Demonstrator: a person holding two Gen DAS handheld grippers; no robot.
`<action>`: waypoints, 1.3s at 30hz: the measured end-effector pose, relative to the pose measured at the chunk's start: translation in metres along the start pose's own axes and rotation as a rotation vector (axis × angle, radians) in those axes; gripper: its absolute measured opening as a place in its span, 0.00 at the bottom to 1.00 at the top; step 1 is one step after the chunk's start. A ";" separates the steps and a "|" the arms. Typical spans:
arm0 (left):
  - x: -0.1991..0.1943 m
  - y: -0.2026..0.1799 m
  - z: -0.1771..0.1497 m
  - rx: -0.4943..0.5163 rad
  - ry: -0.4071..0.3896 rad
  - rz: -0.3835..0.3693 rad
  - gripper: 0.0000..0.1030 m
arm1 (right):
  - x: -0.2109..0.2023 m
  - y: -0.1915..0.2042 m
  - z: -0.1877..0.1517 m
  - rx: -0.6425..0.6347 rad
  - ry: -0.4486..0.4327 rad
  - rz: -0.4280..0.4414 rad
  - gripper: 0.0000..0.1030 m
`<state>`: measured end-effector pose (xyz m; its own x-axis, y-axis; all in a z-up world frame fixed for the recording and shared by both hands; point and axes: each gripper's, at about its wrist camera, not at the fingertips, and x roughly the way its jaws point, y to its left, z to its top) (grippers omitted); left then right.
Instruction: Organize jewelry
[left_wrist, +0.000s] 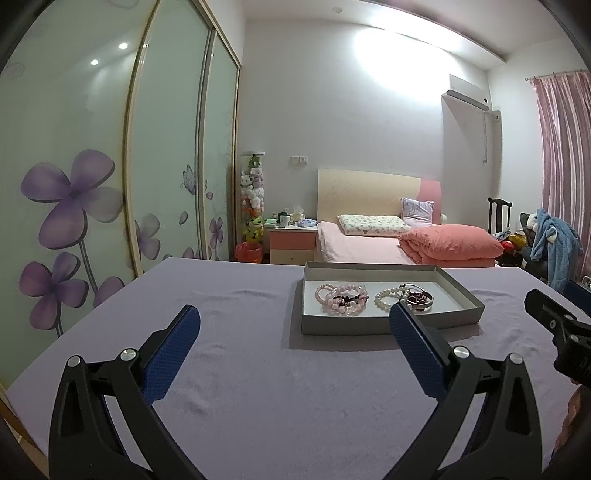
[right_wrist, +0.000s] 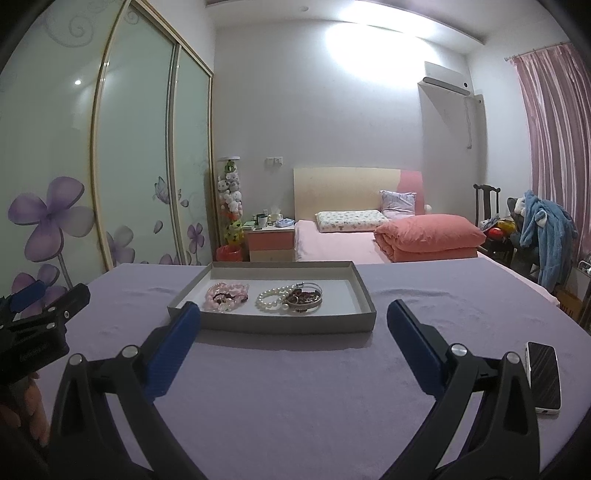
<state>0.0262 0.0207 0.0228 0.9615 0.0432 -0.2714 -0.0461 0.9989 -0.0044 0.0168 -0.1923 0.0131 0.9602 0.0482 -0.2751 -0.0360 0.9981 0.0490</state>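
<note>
While your left gripper (left_wrist: 294, 332) and right gripper (right_wrist: 293, 328) hover wide open and empty, the light, slippery, floppy bracelets (right_wrist: 227, 296) lie bunched in the tray (right_wrist: 273, 323), so pinch one strand.

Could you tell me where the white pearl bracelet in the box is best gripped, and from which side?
Probably take the white pearl bracelet at its left arc, coming from above: it lies flat in the grey box, and that arc is bare, while its right side touches the metal bangles. The open right tool seems nearer.
</note>
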 end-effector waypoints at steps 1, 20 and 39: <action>0.000 0.000 0.000 0.000 0.000 -0.001 0.98 | 0.000 0.000 0.000 -0.002 0.001 0.001 0.96; -0.002 -0.001 0.000 0.002 0.007 -0.004 0.98 | 0.002 -0.001 -0.004 0.001 0.011 0.002 0.96; -0.002 -0.003 0.000 0.004 0.008 -0.005 0.98 | 0.001 -0.003 -0.006 0.004 0.015 0.000 0.96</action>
<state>0.0242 0.0179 0.0232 0.9595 0.0377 -0.2791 -0.0397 0.9992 -0.0016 0.0165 -0.1951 0.0068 0.9559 0.0488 -0.2897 -0.0348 0.9980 0.0533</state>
